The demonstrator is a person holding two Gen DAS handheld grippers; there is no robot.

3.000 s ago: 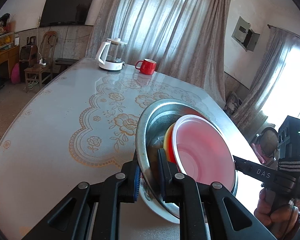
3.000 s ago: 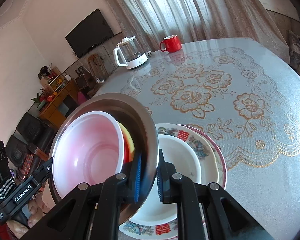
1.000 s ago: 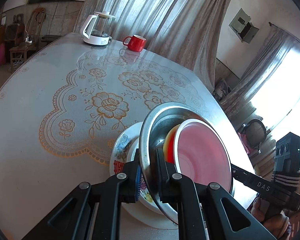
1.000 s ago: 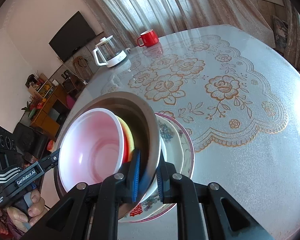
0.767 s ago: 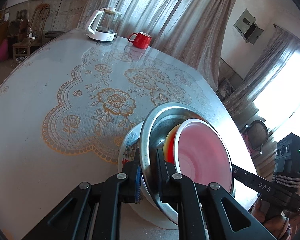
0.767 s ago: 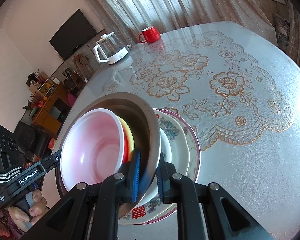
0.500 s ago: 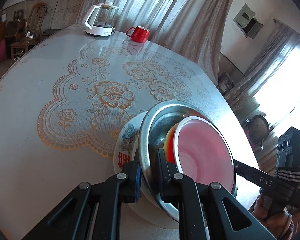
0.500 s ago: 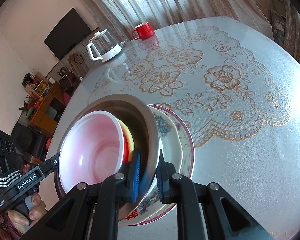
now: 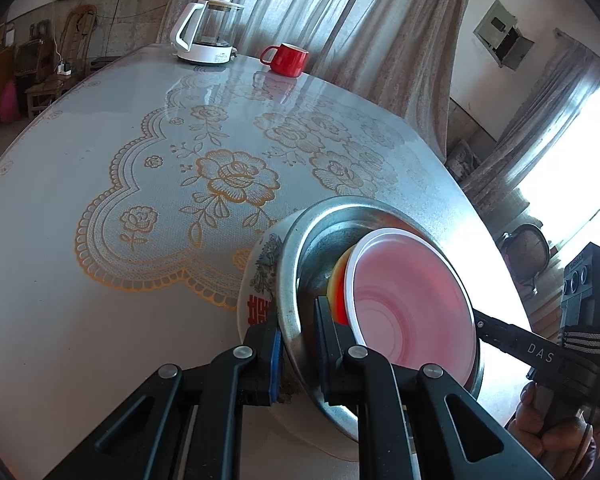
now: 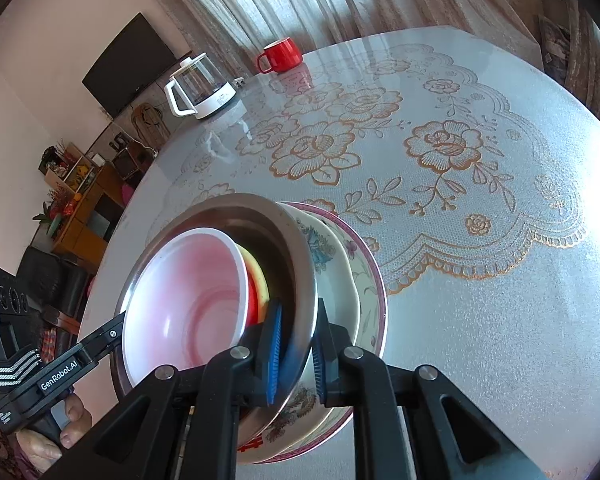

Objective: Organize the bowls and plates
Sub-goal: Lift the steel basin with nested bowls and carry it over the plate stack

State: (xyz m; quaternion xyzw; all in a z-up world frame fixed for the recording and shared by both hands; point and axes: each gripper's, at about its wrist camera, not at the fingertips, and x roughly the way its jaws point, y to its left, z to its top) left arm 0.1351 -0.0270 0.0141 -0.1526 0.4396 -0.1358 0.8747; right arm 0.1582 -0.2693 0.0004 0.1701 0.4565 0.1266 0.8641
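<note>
Table (image 10: 480,320): both fingers clamp steel bowl (image 9: 320,240) rim; pink-rimmed plate (image 10: 374,280) only in right view.

Four bowls: steel (image 10: 296,248), pink (image 10: 188,304), yellow (image 10: 258,276), red (image 10: 253,305). Two plates (image 10: 370,280). One mug (image 10: 280,55). One kettle (image 10: 198,86).

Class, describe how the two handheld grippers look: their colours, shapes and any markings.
Both are black, with two angular arms joined by silver rivets and blue ribbed pads. The left gripper reads "GenRobot.AI" along its side; the right gripper reads "DAS". Each has a boxy black block with round lenses and a striped band.
</note>
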